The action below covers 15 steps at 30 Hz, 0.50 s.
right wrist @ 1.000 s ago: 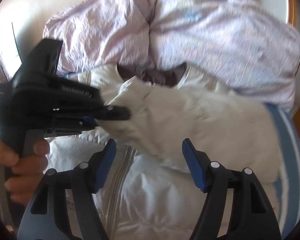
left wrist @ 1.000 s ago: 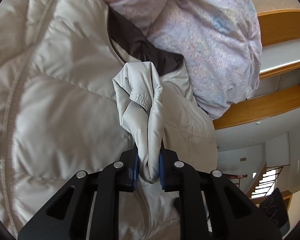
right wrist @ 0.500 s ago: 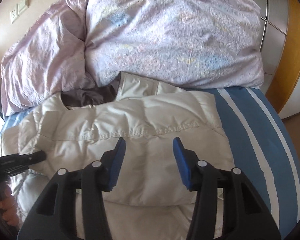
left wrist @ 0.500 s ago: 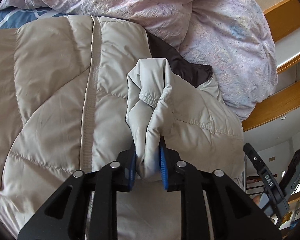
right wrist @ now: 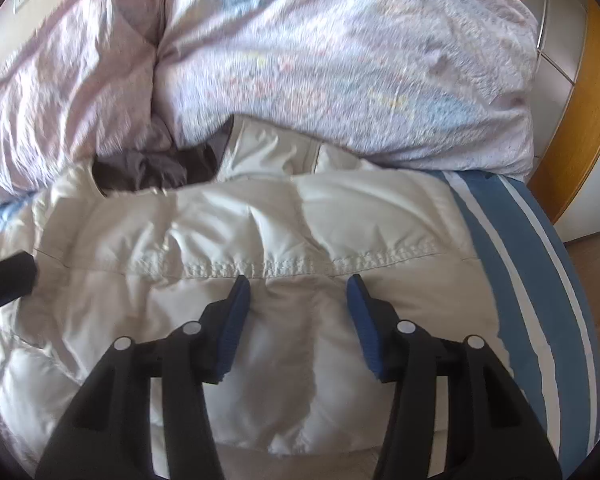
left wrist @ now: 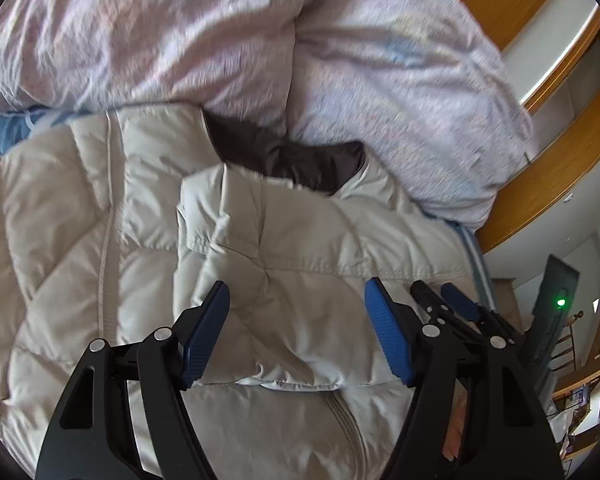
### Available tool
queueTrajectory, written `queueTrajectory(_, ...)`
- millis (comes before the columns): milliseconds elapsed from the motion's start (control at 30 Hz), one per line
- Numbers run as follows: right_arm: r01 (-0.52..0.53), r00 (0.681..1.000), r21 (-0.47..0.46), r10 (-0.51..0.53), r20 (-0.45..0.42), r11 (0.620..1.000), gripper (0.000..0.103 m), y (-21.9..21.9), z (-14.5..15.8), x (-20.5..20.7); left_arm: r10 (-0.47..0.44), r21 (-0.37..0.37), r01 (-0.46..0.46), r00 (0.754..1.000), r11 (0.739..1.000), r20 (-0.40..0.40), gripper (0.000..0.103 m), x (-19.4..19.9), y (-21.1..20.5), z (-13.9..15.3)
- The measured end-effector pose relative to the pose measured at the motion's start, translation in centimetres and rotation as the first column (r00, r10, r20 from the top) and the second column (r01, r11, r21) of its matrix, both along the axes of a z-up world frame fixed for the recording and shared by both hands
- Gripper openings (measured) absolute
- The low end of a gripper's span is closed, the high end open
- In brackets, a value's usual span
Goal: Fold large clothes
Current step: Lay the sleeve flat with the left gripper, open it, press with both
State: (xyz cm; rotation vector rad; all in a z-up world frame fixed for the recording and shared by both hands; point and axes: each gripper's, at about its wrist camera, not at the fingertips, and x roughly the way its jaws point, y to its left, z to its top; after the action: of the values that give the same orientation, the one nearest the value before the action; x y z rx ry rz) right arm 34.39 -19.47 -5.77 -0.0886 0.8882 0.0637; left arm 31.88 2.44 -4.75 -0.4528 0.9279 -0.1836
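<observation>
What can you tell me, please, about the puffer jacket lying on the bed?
The puffer jacket is pale beige, quilted and shiny like nylon, with a dark brown lining at the open collar and a front zipper. It lies spread flat on the blue striped sheet, collar against the lilac duvet. One sleeve is folded across the chest. Neither open hand-held gripper grips it.

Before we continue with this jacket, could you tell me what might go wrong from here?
1. The left gripper has just been opening, and the folded sleeve now lies loose between its pads; being puffy, it may spring back open.
2. The jacket's collar sits against the duvet, which could slump onto it or catch in the next fold.
3. The right gripper, open just above the sleeve, could drag it askew.
</observation>
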Motion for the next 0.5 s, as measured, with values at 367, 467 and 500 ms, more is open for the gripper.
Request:
queueTrajectory(367,-0.017,1.0,-0.204,0.017,0.001,0.979,0.056,2.7,-4.0,0.3,-0.005,0.234,0.006,1.0,0.972,-0.006,0.068,0.5,-2.1,-3.9)
queueTrajectory(467,-0.013,1.0,-0.206,0.015,0.008,0.979,0.058,2.5,-4.0,0.2,-0.003,0.284,0.004,1.0,0.959,-0.002,0.068,0.5,-2.7,-4.4)
queueTrajectory(500,-0.009,1.0,-0.199,0.01,0.007,0.98,0.06,2.4,-3.7,0.2,-0.005,0.31,0.004,1.0,0.951,0.002,0.068,0.4,-3.0,-4.4)
